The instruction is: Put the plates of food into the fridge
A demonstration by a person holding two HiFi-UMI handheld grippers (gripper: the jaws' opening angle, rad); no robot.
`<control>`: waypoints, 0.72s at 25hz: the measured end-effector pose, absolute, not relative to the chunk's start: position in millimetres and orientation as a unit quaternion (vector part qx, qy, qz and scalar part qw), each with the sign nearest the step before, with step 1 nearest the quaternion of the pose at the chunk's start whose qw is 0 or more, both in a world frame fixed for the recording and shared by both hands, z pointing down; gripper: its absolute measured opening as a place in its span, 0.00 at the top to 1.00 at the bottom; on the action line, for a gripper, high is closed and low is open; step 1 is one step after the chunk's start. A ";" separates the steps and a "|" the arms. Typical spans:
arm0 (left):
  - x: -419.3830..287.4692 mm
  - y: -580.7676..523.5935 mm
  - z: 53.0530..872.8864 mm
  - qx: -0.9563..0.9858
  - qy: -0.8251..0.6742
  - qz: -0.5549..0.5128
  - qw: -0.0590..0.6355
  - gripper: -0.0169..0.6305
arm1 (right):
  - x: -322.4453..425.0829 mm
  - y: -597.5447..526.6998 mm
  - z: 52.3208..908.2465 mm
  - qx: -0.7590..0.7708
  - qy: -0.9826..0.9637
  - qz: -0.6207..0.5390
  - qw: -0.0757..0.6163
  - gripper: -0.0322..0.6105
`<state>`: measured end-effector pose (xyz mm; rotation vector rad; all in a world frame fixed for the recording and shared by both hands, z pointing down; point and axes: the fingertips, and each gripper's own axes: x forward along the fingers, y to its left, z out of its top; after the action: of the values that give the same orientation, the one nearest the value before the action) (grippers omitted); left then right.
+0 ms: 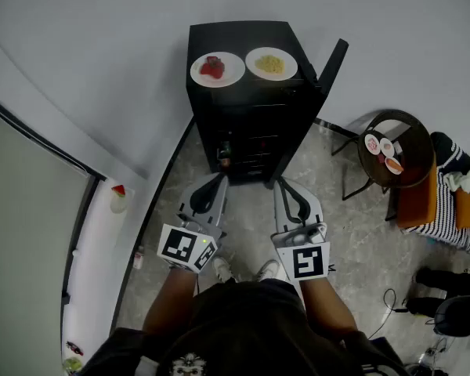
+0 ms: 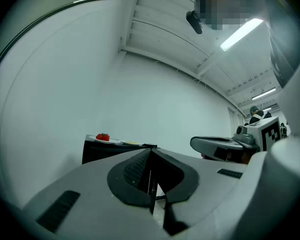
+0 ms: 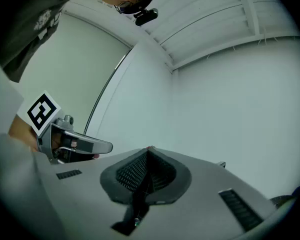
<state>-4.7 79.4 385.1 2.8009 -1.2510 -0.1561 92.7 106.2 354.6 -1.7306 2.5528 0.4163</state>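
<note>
- Red plate (image 1: 217, 68) and yellow plate (image 1: 271, 63) sit side by side on top of the fridge (image 1: 251, 128). They're straight ahead of both jaw pairs, above the tips and well apart from them.
- Neither plate is inside, so I'd say nothing's done and both transfers are left.
- Door (image 1: 331, 63) looks swung open, ahead-right of the right jaws. Shelves are exposed and something's already on them, can't tell what.
- Left gripper (image 1: 216, 180): jaws together, nothing between.
- Right gripper (image 1: 280, 185): same, closed and empty. Both must open before any pick.
- Room: bare floor between tips and fridge, so the approach is free.
- Wall runs close on the left of the left jaws. Side table (image 1: 411, 131) and a seated person are off right of the right jaws, well apart.
- Plates sit near the top's front edge. On the right, watch the door edge.
</note>
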 end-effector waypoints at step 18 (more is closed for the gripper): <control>-9.1 76.7 398.7 0.898 -0.436 -0.034 0.038 0.96 | 92.4 108.9 358.4 -0.554 0.823 0.121 0.024 0.92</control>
<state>-9.1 76.7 398.7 2.7566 -1.3393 -0.1055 92.4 108.9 358.4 -1.7139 2.5478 0.3730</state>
